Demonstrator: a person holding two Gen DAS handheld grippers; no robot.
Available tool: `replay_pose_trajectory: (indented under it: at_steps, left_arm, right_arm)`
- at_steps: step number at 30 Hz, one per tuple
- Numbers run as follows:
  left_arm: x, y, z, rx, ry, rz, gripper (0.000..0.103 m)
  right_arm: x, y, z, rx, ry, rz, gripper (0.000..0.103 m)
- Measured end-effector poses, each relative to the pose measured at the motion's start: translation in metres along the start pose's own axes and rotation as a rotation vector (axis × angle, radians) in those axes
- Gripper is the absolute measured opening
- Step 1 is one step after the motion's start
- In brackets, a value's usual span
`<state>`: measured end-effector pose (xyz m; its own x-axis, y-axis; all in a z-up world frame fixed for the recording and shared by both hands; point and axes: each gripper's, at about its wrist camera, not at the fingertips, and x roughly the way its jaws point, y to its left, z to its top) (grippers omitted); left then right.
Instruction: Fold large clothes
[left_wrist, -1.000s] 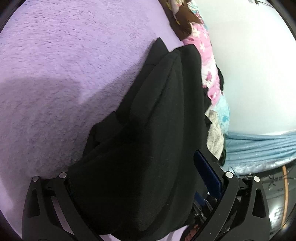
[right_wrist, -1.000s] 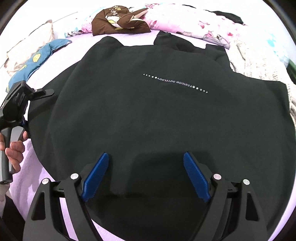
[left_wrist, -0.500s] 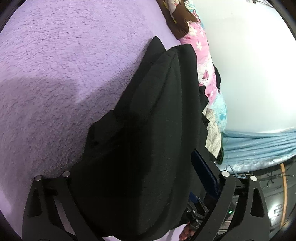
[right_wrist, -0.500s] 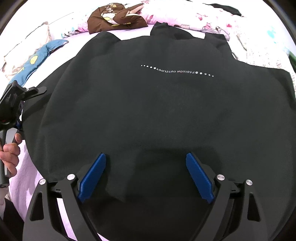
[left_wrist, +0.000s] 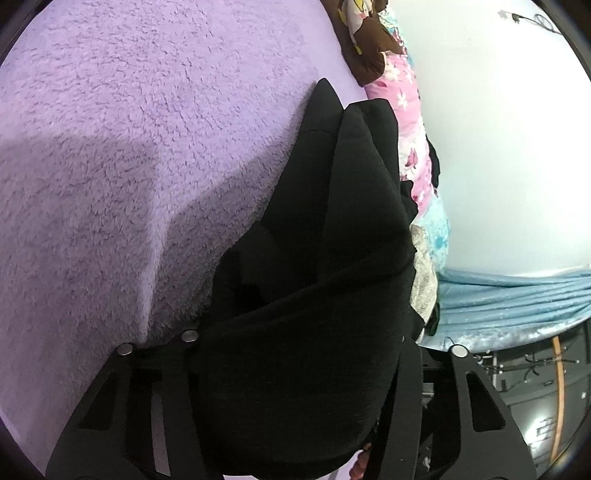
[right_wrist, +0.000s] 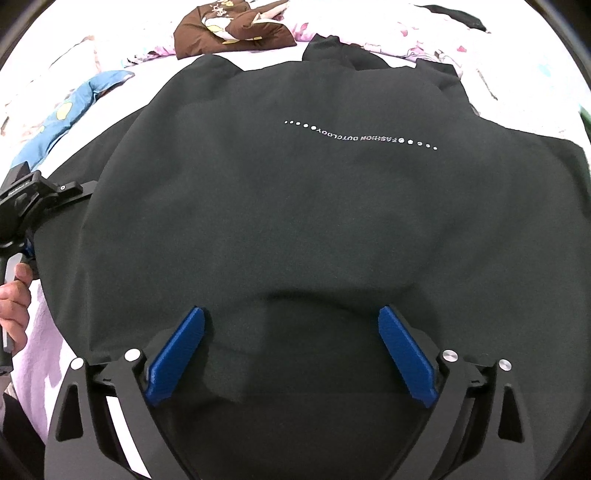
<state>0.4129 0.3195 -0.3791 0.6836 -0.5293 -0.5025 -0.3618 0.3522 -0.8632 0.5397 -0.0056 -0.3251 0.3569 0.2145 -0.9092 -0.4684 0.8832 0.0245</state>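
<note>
A large black sweatshirt (right_wrist: 295, 203) with a line of small silver lettering lies spread flat on a purple fleece blanket (left_wrist: 129, 147). My right gripper (right_wrist: 291, 310) hovers over its near part; the jaws are opening wide and the blue pads (right_wrist: 177, 354) hold nothing. My left gripper (left_wrist: 295, 350) is at the garment's side edge, its jaws closing on a thick bunched fold of the sweatshirt (left_wrist: 351, 221) that hides both pads. The right wrist view shows the left gripper (right_wrist: 37, 199) at the far left, held by a hand (right_wrist: 14, 295).
A brown printed garment (right_wrist: 232, 29) and pink floral clothes (left_wrist: 402, 103) lie beyond the sweatshirt's far edge. A blue patterned item (right_wrist: 74, 107) sits at the far left. Light blue cloth (left_wrist: 509, 302) hangs past the bed on the right.
The left gripper's jaws have come in on the sweatshirt's edge, and the fabric now bulges and creases between them. The right gripper's jaws have spread a little wider. Neither hand has shifted.
</note>
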Motion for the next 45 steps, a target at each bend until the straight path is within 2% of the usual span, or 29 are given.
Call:
replay_pose_trajectory:
  at_steps: [6, 12, 17, 25, 39, 45]
  left_arm:
    - [-0.001, 0.003, -0.004, -0.016, 0.004, -0.023, 0.038]
    - [-0.002, 0.004, -0.006, -0.016, 0.010, -0.033, 0.035]
    - [-0.002, 0.000, -0.002, -0.015, 0.011, -0.032, 0.029]
    - [-0.027, -0.013, -0.002, -0.002, -0.008, -0.043, 0.017]
    - [-0.072, -0.023, -0.010, 0.013, -0.049, -0.093, 0.013]
    - [-0.097, -0.023, -0.014, 0.015, -0.035, -0.078, 0.013]
  right_arm:
    - [0.003, 0.001, 0.002, -0.001, 0.002, 0.000, 0.097]
    - [0.004, 0.001, 0.002, 0.003, -0.003, 0.002, 0.097]
    - [0.004, 0.001, 0.002, 0.001, 0.000, -0.003, 0.097]
    - [-0.003, 0.003, 0.001, 0.033, 0.015, 0.001, 0.097]
    - [-0.021, 0.014, -0.013, 0.085, 0.020, 0.060, 0.097]
    - [-0.024, 0.032, -0.023, 0.080, 0.024, 0.069, 0.097]
